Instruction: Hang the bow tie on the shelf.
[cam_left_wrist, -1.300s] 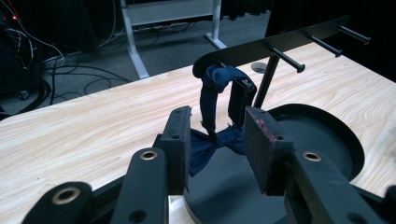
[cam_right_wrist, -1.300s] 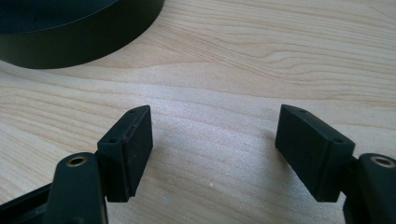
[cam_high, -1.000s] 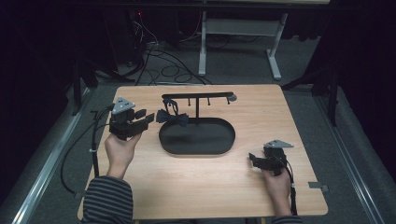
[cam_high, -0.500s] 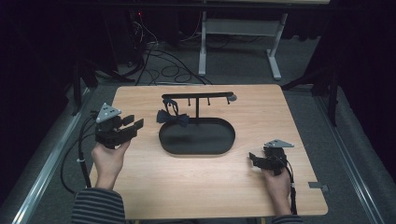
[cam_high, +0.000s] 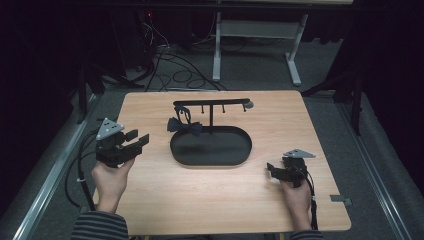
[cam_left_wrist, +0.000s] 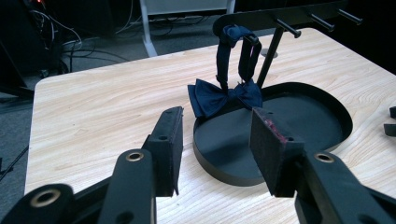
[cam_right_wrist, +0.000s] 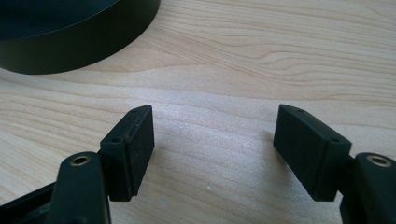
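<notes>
While both hand-held grippers gape empty, the bow tie (cam_high: 184, 126) overhangs the black tray (cam_high: 240, 150) rim.

Dark room, grey floor (cam_high: 260, 75), tangled cables (cam_high: 170, 57) at eleven o'clock, white-legged frame (cam_high: 255, 47) at twelve beyond wooden desk (cam_high: 210, 200).

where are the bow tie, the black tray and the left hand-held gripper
bow tie (cam_left_wrist: 219, 96), left gripper view, on its left wing
black tray (cam_high: 210, 148), high view, on its bare floor
left hand-held gripper (cam_high: 136, 140), high view, between its open fingertips
</notes>
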